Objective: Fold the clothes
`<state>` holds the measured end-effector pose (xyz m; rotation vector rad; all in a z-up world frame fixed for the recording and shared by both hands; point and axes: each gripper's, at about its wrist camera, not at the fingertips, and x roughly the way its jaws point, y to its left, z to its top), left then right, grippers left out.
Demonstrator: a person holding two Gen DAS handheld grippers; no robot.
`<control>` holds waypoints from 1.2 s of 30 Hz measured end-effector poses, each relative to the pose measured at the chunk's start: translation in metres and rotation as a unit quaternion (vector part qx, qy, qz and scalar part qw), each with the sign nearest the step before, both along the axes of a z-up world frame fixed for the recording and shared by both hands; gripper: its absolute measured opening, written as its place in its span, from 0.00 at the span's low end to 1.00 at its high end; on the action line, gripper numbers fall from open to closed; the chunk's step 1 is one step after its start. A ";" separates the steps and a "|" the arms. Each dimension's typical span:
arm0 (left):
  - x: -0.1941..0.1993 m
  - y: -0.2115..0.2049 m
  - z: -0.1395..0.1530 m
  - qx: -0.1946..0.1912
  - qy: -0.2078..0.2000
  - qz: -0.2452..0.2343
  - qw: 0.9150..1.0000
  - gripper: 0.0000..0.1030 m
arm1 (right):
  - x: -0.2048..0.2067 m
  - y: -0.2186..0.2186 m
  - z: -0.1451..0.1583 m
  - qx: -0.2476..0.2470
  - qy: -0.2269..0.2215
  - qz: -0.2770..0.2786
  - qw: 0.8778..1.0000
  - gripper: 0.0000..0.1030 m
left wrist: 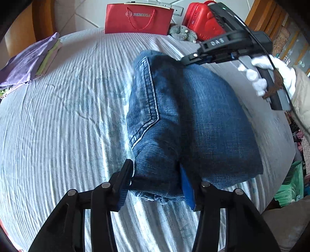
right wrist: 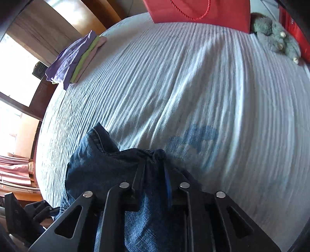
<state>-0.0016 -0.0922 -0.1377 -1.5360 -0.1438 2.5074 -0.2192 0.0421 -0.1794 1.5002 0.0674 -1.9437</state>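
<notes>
Denim filled the middle of the scene: a pair of blue jeans (left wrist: 189, 116) lay doubled over on the striped bedspread (left wrist: 67, 106), a thick stitched seam running down the upper layer and a frayed hem hanging at the end nearest the left gripper (left wrist: 157, 184). That gripper's two fingers stood on either side of the hem end, the cloth bunched between them, and they appeared clamped on it, the blue pad (left wrist: 187, 186) of one finger pressed against the fabric. At the far end of the garment the right gripper (right wrist: 153, 174) had its fingers closed on a gathered fold of the same jeans, denim trailing back between them toward the camera; a white-gloved hand (left wrist: 267, 73) held its handle.

Judged from the lie of the cloth, the jeans were partway through folding: already laid leg over leg and lifted at both ends, with a further fold and the final setting-down seemingly left to do. Beyond the left fingers and off to their left, a small stack of folded clothes (left wrist: 33, 64) in purple, green and pink sat at the bed's edge, suggesting several items were finished. Straight ahead, past the jeans, a red paper bag (left wrist: 138, 18), a grey plush toy (left wrist: 183, 32) and a red case (left wrist: 201, 21) stood along the far side of the bed.
</notes>
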 end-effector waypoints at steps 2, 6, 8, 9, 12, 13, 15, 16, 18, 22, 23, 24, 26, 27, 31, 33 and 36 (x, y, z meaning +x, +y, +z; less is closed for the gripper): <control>0.004 -0.011 0.025 0.003 0.036 0.012 0.999 0.56 | 0.017 0.021 0.025 -0.017 0.026 -0.020 0.999 0.25; -0.007 -0.029 0.030 0.000 0.045 0.013 0.999 0.58 | 0.060 0.072 0.054 -0.042 0.041 -0.072 0.996 0.60; -0.017 -0.032 0.021 0.004 0.035 0.002 0.999 0.56 | 0.087 0.091 0.051 -0.039 0.026 -0.089 0.995 0.60; -0.017 -0.027 0.014 0.003 0.028 -0.006 1.000 0.53 | 0.101 0.098 0.047 -0.040 0.014 -0.097 0.994 0.60; -0.018 -0.017 -0.007 -0.005 0.003 -0.024 1.000 0.40 | 0.145 0.110 0.025 -0.047 -0.032 -0.119 0.991 0.59; -0.020 -0.017 -0.014 -0.008 -0.004 -0.026 1.000 0.40 | 0.155 0.108 0.016 -0.049 -0.045 -0.125 0.990 0.53; -0.022 -0.017 -0.025 -0.015 -0.015 -0.035 0.999 0.40 | 0.174 0.106 -0.003 -0.050 -0.073 -0.133 0.987 0.22; -0.021 -0.017 -0.027 -0.017 -0.013 -0.039 0.999 0.42 | 0.179 0.105 -0.014 -0.038 -0.085 -0.140 0.986 0.13; -0.022 -0.016 -0.026 -0.018 -0.011 -0.047 0.999 0.43 | 0.188 0.106 -0.031 -0.020 -0.104 -0.152 0.983 0.07; -0.025 -0.021 -0.002 0.008 0.002 -0.046 0.999 0.45 | 0.196 0.114 -0.025 -0.030 -0.089 -0.165 0.982 0.05; -0.028 -0.022 0.006 0.016 0.015 -0.042 0.999 0.56 | 0.197 0.116 -0.018 -0.037 -0.077 -0.166 0.982 0.07; -0.031 -0.022 0.014 0.024 0.029 -0.038 0.999 0.65 | 0.195 0.119 -0.011 -0.047 -0.065 -0.169 0.982 0.08; -0.044 -0.016 0.013 0.026 0.036 -0.040 0.998 0.77 | 0.186 0.124 0.000 -0.065 -0.044 -0.179 0.981 0.33; -0.052 -0.012 0.007 0.025 0.028 -0.041 0.998 0.77 | 0.178 0.125 0.001 -0.068 -0.038 -0.181 0.980 0.43; -0.076 -0.007 -0.024 0.023 -0.001 -0.029 0.999 0.77 | 0.146 0.119 -0.004 -0.086 -0.036 -0.173 0.980 0.56; -0.081 -0.006 -0.034 0.040 -0.013 -0.026 0.999 0.77 | 0.133 0.114 -0.010 -0.090 -0.038 -0.163 0.982 0.56; -0.085 -0.001 -0.040 0.051 -0.014 -0.042 0.998 0.76 | 0.113 0.106 -0.019 -0.087 -0.049 -0.158 0.982 0.56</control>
